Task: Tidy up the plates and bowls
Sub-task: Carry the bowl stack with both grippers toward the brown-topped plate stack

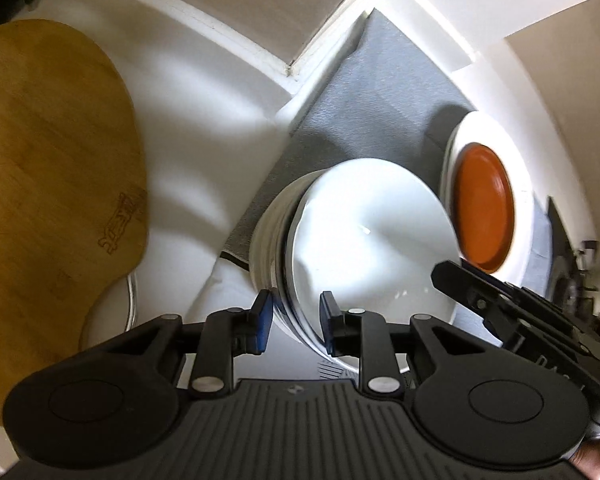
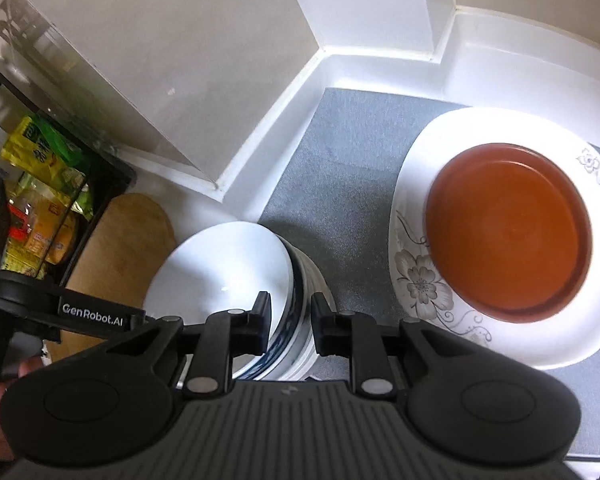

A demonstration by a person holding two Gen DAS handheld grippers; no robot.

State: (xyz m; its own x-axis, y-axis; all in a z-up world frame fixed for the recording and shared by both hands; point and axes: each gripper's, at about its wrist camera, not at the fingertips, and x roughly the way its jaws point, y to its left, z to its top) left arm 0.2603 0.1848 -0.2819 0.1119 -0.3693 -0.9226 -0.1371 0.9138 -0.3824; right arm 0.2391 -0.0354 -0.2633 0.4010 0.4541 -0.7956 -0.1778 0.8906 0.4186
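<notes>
A stack of white bowls [image 1: 364,232] stands on a grey mat [image 1: 364,92]; the top bowl sits tilted in the stack. My left gripper [image 1: 296,322] has its jaws around the near rims of the stack. My right gripper [image 2: 290,320] has its jaws around the opposite rims of the same stack [image 2: 220,268], one bowl there with a blue pattern. Both look closed on the rims. To the right, an orange plate [image 2: 508,228] lies on a white flowered plate [image 2: 420,280]; both also show in the left wrist view [image 1: 484,208].
A wooden cutting board [image 1: 48,184] lies left of the mat on the white counter [image 1: 204,128]. White walls and a ledge [image 2: 372,56] close the back corner. A black rack with food packets [image 2: 40,200] stands at the far left.
</notes>
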